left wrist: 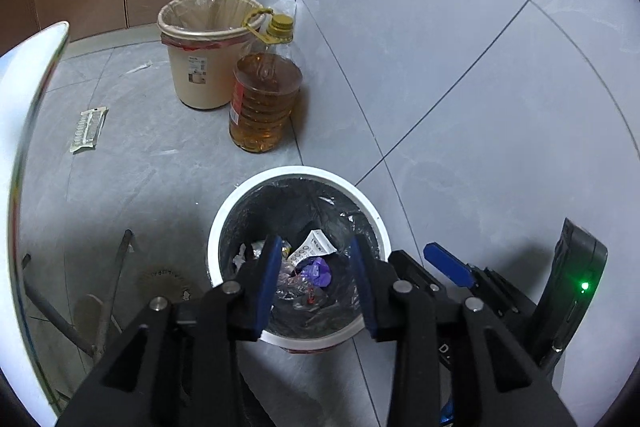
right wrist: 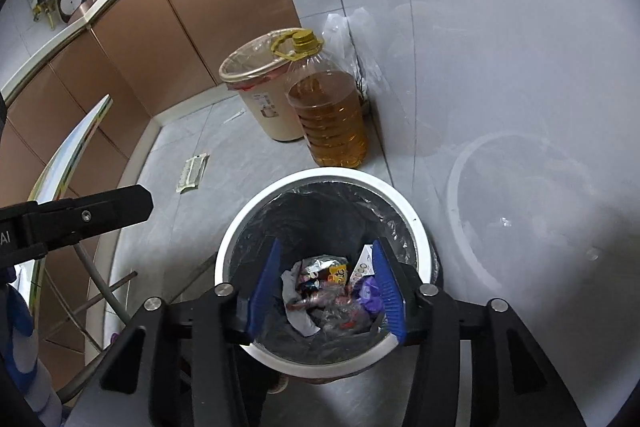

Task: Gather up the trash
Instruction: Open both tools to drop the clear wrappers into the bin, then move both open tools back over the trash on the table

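A white-rimmed trash bin (left wrist: 296, 173) with a black liner stands on the grey tiled floor, right under both grippers. Inside lie a printed paper slip (left wrist: 316, 247), a purple wrapper (left wrist: 318, 273) and crumpled foil and plastic. My left gripper (left wrist: 316, 241) hangs over the bin's mouth, open, with nothing between its blue pads. In the right wrist view the same bin (right wrist: 320, 175) holds a white tissue (right wrist: 300, 315) and the purple wrapper (right wrist: 368, 293). My right gripper (right wrist: 326, 247) is also open and empty above it. A flat pale wrapper (left wrist: 88, 127) (right wrist: 192, 173) lies on the floor to the left.
A beige lined bin (left wrist: 204, 67) (right wrist: 260, 99) and a large oil bottle (left wrist: 264, 99) (right wrist: 332, 115) stand by the tiled wall behind. A white table edge (left wrist: 24, 147) and metal legs (left wrist: 108, 291) are at left. Brown cabinets (right wrist: 180, 27) line the back.
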